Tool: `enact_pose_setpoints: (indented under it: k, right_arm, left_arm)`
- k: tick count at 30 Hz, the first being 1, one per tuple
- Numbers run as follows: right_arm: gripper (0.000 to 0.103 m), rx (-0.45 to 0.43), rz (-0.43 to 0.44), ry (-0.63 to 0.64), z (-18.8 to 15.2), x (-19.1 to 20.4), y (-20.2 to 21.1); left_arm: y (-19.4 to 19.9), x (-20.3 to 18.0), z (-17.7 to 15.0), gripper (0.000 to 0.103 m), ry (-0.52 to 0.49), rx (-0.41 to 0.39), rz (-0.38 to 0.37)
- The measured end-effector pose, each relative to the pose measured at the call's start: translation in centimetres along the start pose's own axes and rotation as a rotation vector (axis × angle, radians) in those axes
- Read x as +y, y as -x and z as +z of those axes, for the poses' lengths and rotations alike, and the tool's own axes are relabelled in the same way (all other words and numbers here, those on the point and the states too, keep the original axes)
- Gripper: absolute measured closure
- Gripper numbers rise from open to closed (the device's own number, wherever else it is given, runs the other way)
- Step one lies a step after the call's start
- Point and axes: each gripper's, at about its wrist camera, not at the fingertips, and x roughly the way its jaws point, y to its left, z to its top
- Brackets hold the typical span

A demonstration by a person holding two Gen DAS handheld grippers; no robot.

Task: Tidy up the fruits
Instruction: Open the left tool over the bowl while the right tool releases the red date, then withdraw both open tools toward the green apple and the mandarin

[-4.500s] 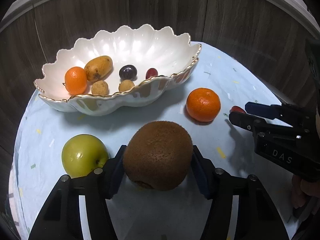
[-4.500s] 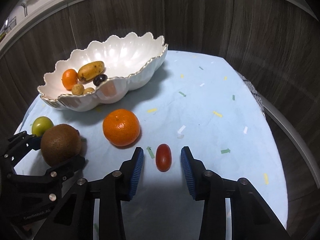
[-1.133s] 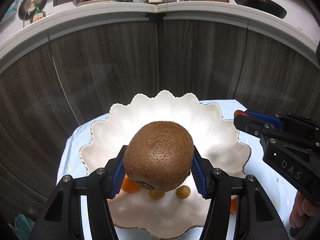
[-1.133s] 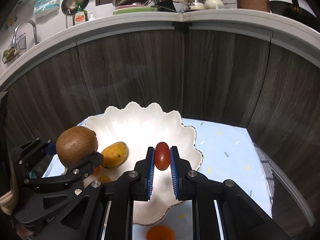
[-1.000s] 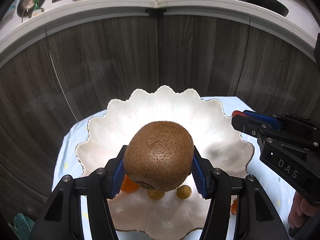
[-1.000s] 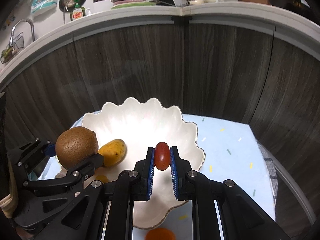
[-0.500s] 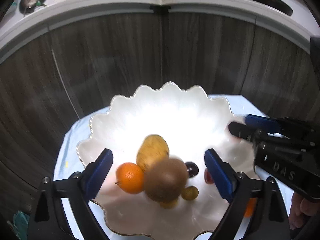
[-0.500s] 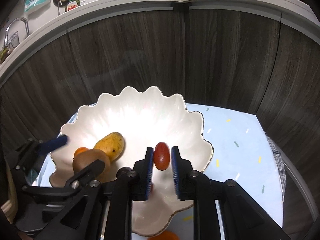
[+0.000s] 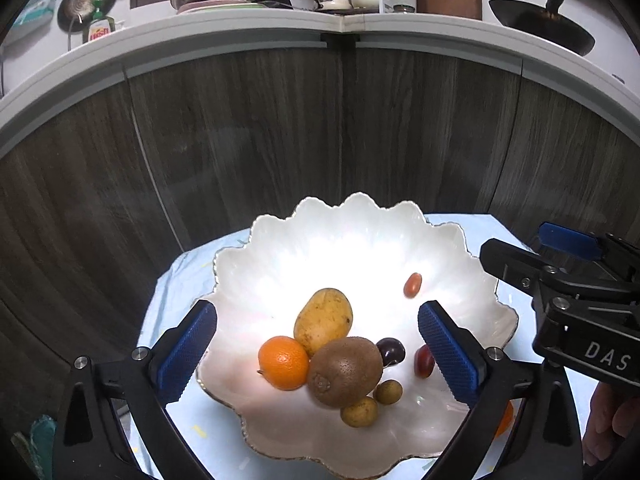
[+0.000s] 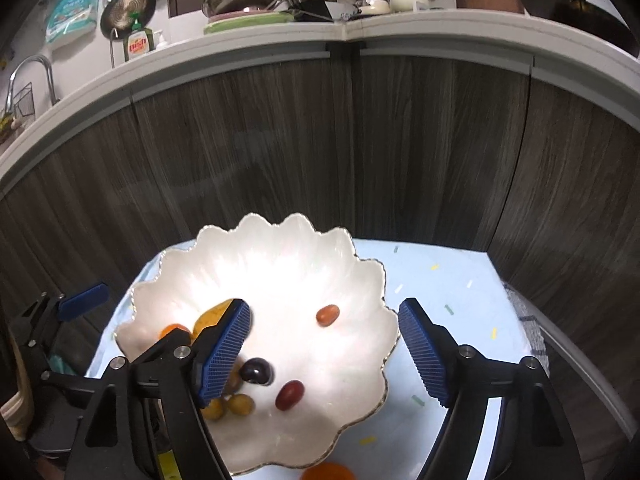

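Observation:
A white scalloped bowl [image 9: 360, 236] [image 10: 280, 256] sits on a light blue cloth. In it lie a brown kiwi [image 9: 345, 371], a small orange [image 9: 283, 362], a yellow mango [image 9: 323, 320], a dark plum [image 9: 391, 351] [image 10: 256, 371], two small tan fruits, and two red cherry tomatoes [image 9: 412, 284] [image 10: 328, 315]. My left gripper [image 9: 316, 352] is open and empty above the bowl. My right gripper [image 10: 324, 356] is open and empty above the bowl's right half.
An orange [image 10: 328, 472] lies on the cloth in front of the bowl. Dark wooden cabinet fronts [image 9: 320, 128] stand close behind the table. A kitchen counter with pots is above them.
Both grippers have opened. The kiwi dropped from my left gripper into the bowl among the fruit. The cherry tomato dropped from my right gripper into the bowl.

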Motion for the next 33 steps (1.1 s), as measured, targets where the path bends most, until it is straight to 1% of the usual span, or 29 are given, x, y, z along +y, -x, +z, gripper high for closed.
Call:
enact_pose_setpoints:
  k: [9,20,33]
  right_arm:
    - [0.025,-0.053,-0.013,0.011,0.8,0.5,3.4]
    - [0.025,-0.087,-0.014,0.009,1.1,0.9,6.3]
    - [0.025,-0.067,-0.027,0.002,-1.1,0.5,7.6]
  left_arm:
    - [3.4,0.5,0.7,0.001,0.003,-0.044,0.012]
    - [6.5,0.8,1.2,0.001,0.005,-0.087,0.019]
    - [8.1,0.3,-1.4,0.001,0.009,-0.060,0.009]
